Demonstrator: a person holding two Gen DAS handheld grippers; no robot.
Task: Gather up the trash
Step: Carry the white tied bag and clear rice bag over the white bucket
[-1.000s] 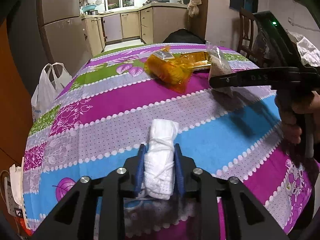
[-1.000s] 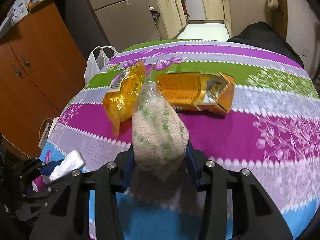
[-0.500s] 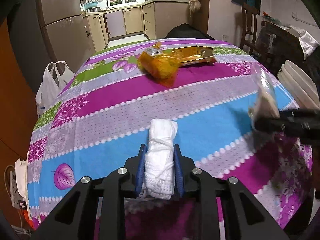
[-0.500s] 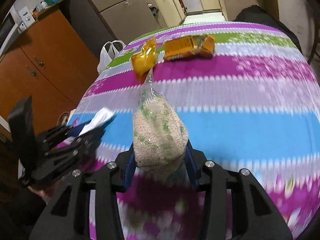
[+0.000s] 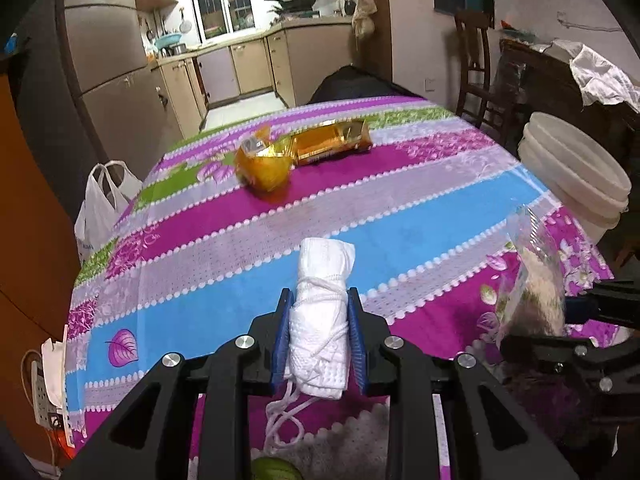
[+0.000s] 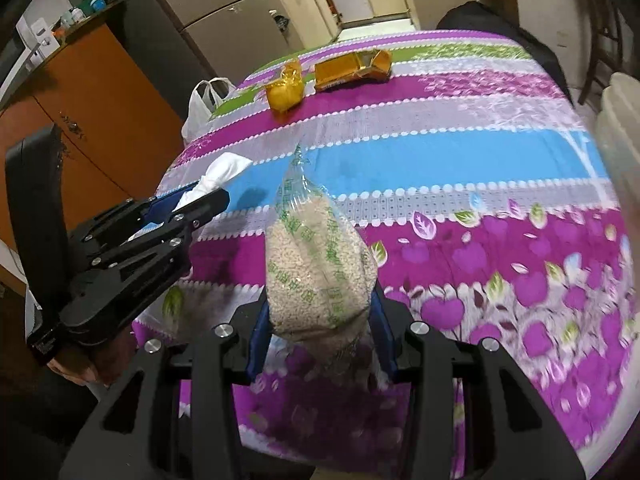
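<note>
My left gripper (image 5: 319, 320) is shut on a white rolled cloth bundle (image 5: 322, 320) tied with string, held over the near edge of the table; it also shows in the right wrist view (image 6: 200, 200). My right gripper (image 6: 318, 320) is shut on a clear plastic bag of pale grains (image 6: 316, 264), held above the table's near right side; the bag also shows in the left wrist view (image 5: 534, 280). Two orange wrappers lie at the far end: a crumpled one (image 5: 264, 166) and a flat one (image 5: 332, 142).
The table carries a striped purple, blue and green cloth (image 5: 400, 216). A stack of white buckets (image 5: 576, 172) stands off its right edge. A white plastic bag (image 5: 100, 200) hangs at the left. A wooden chair (image 5: 476, 68) and kitchen cabinets stand behind.
My right gripper has pulled the grain bag back from the orange wrappers to the near right edge of the table. My left gripper has drawn back slightly and still holds the cloth bundle.
</note>
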